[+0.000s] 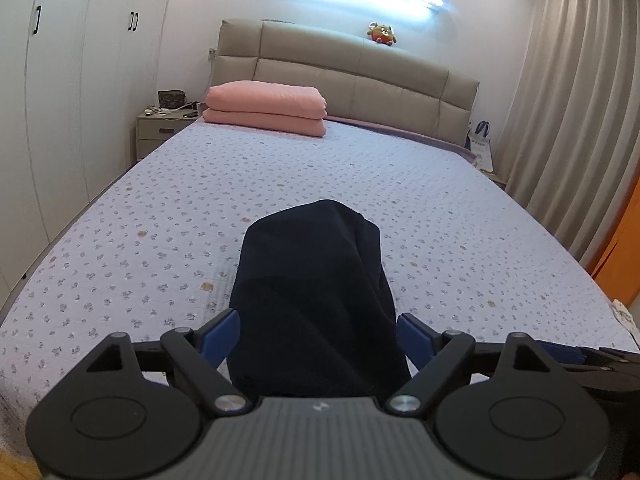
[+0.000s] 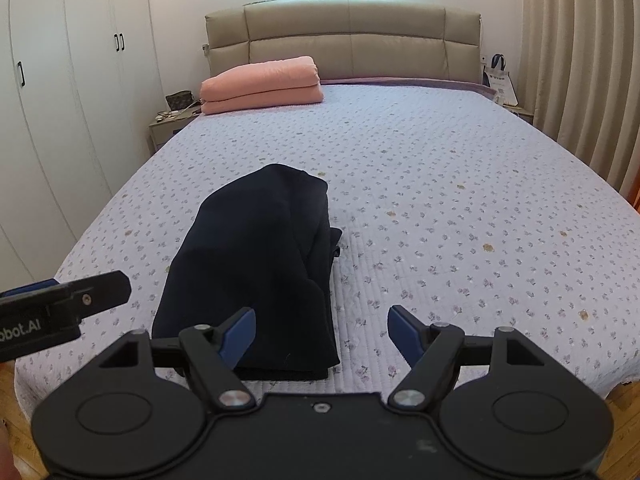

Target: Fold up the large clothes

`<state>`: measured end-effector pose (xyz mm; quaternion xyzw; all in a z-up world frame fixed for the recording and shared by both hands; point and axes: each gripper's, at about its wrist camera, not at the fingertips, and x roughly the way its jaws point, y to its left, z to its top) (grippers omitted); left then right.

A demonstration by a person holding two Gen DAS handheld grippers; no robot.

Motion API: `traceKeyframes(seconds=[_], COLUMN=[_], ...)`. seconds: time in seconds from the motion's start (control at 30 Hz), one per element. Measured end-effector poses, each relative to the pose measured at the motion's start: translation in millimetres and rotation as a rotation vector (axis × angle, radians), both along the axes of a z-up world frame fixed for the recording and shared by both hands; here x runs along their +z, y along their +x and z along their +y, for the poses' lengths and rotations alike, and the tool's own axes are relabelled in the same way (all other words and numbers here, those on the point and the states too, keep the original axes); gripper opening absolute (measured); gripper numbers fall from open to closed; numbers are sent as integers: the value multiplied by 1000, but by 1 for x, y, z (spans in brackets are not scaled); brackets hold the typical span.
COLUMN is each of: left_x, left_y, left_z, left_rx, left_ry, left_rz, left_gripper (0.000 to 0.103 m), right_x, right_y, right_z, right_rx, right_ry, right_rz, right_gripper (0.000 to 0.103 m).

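Observation:
A folded dark navy garment (image 1: 312,280) lies lengthwise on the flowered bedspread (image 1: 460,232), near the foot of the bed. My left gripper (image 1: 318,336) straddles its near end. Its jaws are opening, and the blue fingers (image 1: 222,338) stand on either side of the cloth without pressing it. In the right wrist view the garment (image 2: 256,248) sits left of centre. My right gripper (image 2: 322,332) is open over its near right corner: the left finger hangs above the cloth, the right one above the bare bedspread (image 2: 460,220). The left gripper's finger (image 2: 92,294) shows at that view's left edge.
Two folded pink blankets (image 1: 266,108) are stacked at the head of the bed, below a beige padded headboard (image 1: 360,72) with a plush toy (image 1: 382,34) on top. A nightstand (image 1: 160,132) and white wardrobes (image 1: 60,100) stand on the left. Curtains (image 1: 572,120) hang on the right.

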<state>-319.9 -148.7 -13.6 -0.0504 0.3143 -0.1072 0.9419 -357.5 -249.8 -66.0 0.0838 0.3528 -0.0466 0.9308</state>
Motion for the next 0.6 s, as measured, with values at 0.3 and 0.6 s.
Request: traceKeyframes(seconds=[0.3, 0.6], left_x=[1, 5], left_y=[-2, -6], left_z=[-3, -7], left_rx=[13, 14], left_ry=[28, 50], left_rz=[-8, -27], left_gripper=[88, 88], right_x=[1, -3], right_y=[-4, -5], right_z=[-4, -6], right_rx=[9, 7], right_ry=[8, 35], right_rz=[-2, 8], right_gripper=[87, 87])
